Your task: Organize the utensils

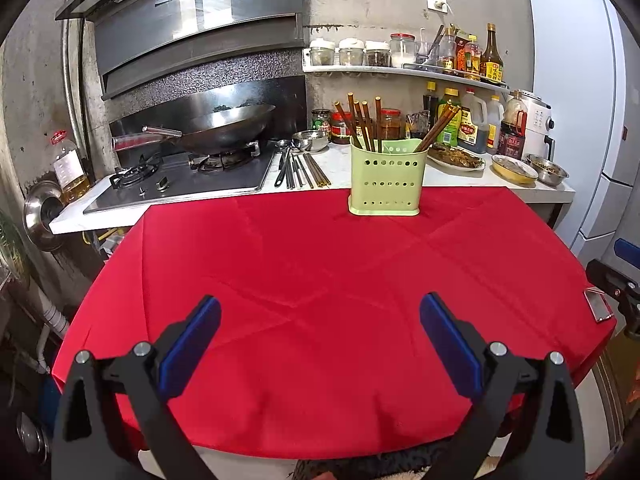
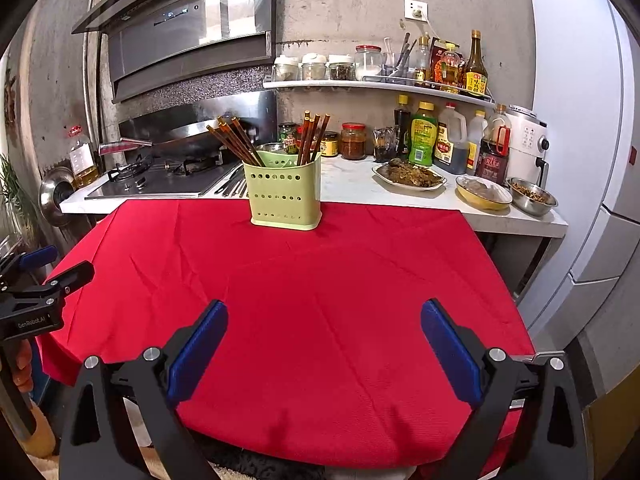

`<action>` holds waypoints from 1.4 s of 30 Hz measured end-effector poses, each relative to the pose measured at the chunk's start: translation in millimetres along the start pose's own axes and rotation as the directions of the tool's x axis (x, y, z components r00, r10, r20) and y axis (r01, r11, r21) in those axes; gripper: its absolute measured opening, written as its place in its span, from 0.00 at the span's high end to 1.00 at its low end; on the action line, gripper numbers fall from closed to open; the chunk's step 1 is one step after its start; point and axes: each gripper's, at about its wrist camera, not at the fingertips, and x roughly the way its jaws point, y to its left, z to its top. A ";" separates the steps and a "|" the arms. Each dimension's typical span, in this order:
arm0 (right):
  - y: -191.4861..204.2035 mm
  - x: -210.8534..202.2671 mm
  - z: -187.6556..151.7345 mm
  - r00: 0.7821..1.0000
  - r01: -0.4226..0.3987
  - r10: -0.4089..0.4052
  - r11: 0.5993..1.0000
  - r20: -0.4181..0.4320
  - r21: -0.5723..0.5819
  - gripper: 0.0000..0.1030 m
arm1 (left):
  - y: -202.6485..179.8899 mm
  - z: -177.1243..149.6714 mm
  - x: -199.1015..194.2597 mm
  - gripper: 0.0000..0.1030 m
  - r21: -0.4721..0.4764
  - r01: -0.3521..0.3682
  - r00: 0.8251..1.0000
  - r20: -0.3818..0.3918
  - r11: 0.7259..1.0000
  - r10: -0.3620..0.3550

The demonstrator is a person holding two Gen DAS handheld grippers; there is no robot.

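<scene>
A pale green perforated utensil holder [image 1: 385,178] stands at the far edge of the red-clothed table [image 1: 312,280], with brown chopsticks [image 1: 360,124] in two compartments. It also shows in the right wrist view [image 2: 283,190], with its chopsticks [image 2: 236,140]. More utensils, dark chopsticks and spoons [image 1: 298,166], lie on the white counter behind it, beside the stove. My left gripper [image 1: 320,320] is open and empty above the near part of the table. My right gripper [image 2: 324,324] is open and empty too. The left gripper also shows in the right wrist view [image 2: 56,276], at its left edge.
A wok [image 1: 224,126] sits on the gas stove [image 1: 180,178]. Plates and bowls of food [image 2: 408,176] and sauce bottles [image 2: 452,140] fill the counter on the right. A white fridge [image 2: 580,140] stands at the right. A small metal object [image 1: 598,304] lies at the table's right edge.
</scene>
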 end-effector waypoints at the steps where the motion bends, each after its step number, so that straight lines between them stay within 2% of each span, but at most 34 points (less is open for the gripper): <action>1: -0.9 0.5 0.5 1.000 -0.001 0.001 1.000 0.000 0.000 0.07 | 0.2 -0.2 -0.2 0.06 0.000 0.001 1.000 0.000 1.000 -0.001; 42: -2.3 4.5 1.1 1.000 -0.001 0.001 1.000 0.001 0.006 0.06 | -2.2 2.3 1.3 0.06 0.004 0.005 1.000 -0.003 1.000 -0.005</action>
